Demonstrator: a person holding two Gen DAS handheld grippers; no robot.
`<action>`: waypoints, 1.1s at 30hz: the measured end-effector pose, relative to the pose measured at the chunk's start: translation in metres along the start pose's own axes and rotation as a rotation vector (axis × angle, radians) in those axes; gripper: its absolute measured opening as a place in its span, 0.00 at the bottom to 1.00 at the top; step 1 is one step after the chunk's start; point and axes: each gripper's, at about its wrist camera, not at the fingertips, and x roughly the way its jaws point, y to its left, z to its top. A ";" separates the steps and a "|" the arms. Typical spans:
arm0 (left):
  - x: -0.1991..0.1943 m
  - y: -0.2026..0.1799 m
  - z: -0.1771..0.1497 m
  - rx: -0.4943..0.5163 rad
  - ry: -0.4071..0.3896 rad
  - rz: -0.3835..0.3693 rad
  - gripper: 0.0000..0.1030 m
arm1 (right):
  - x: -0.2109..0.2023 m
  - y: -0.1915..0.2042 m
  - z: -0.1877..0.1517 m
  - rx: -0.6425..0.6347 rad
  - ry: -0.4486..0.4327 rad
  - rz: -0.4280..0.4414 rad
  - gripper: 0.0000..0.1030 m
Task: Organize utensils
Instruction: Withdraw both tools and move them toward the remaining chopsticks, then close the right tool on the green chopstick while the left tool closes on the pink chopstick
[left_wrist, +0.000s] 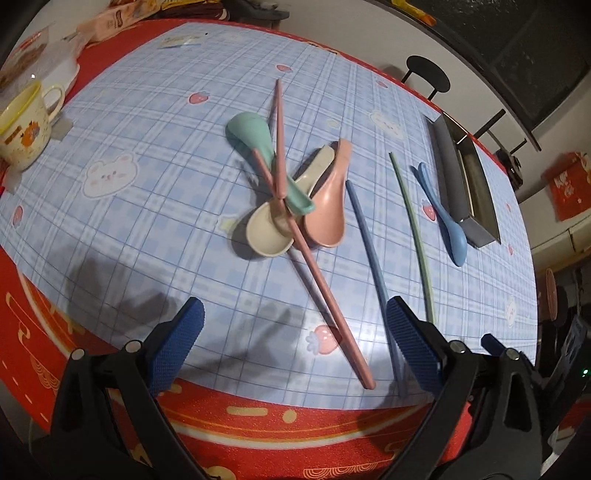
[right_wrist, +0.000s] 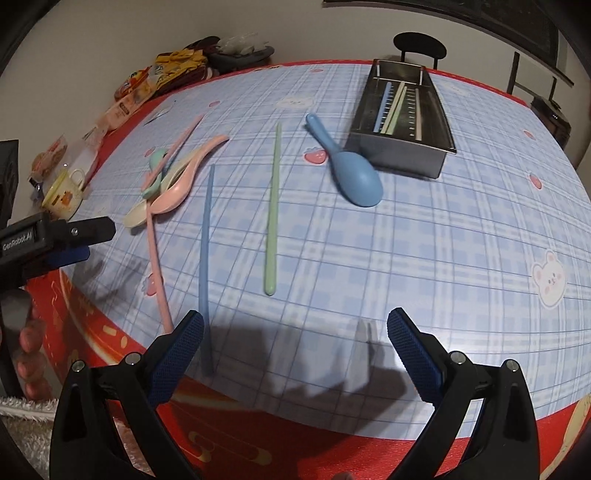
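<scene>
Now, tools: left gripper (left_wrist: 295, 332) and right gripper (right_wrist: 295, 332) are held spread wide, nothing gripped.
Blue spoon (right_wrist: 349, 166): seen touching the metal tray (right_wrist: 399, 158), near side.
Handling: judged light, rigid, slick; best pinched mid-handle.

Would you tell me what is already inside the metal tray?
In the metal tray, three chopsticks lie lengthwise: a blue chopstick, a green one and a cream one. Its near wall hides the floor closest to us.
</scene>
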 end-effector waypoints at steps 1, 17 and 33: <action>0.001 0.001 0.000 -0.004 0.007 -0.006 0.94 | 0.000 -0.002 0.000 0.008 0.000 -0.001 0.94; 0.031 -0.018 0.011 0.047 0.067 -0.012 0.54 | 0.014 -0.014 0.024 0.025 0.002 0.032 0.67; 0.047 -0.016 0.014 0.000 0.091 -0.015 0.38 | 0.056 0.014 0.070 -0.104 -0.030 0.034 0.27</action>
